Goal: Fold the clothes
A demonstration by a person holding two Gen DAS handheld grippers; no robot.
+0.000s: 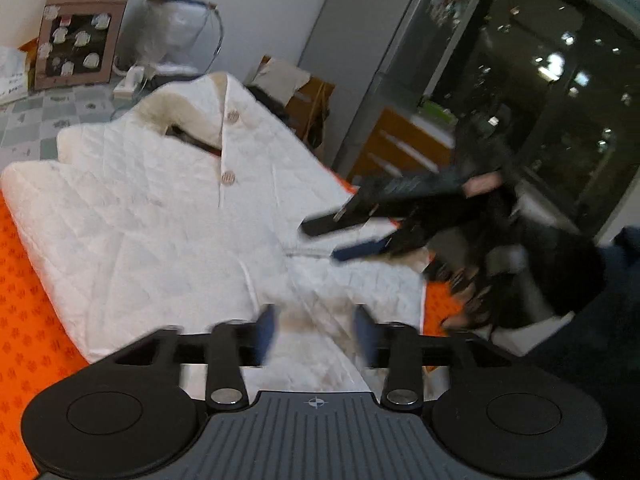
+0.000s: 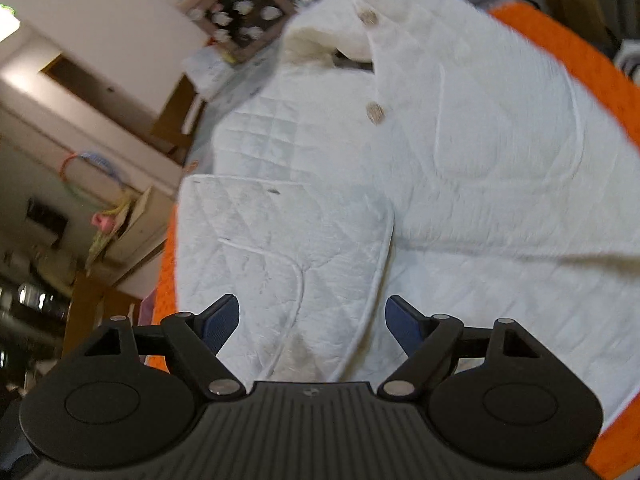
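A: Nearest the lens, what do you see?

B: In the left wrist view, the left gripper [image 1: 316, 330], its blue-padded fingers spread wide apart with nothing between them. It hangs just above the near part of a white quilted jacket [image 1: 160, 208].

A: And moving from left to right?

B: At the far left an orange patterned cover [image 1: 24, 320] shows beside the garment. The jacket lies flat on it, collar at the far end, two round buttons [image 1: 228, 178] running down the front. To the right, the right gripper [image 1: 340, 236] reaches in over the jacket's right edge, its jaws parted and empty, held by a person's hand [image 1: 480, 184] that is blurred.

A: The right wrist view?

B: The right gripper [image 2: 312, 324] fills the near edge, its fingers wide open and holding nothing. Under it lies a folded-over flap of the jacket [image 2: 480, 160], with a piped seam curving towards the camera. The orange cover [image 2: 580, 60] peeks out at the left edge and again along the far right.

A: Anything beyond the table?

B: Far left in the left wrist view, a brown box [image 1: 80, 40] with white pieces on its dark front stands on a tiled floor. Far right is dark glass [image 1: 560, 100] reflecting lights.
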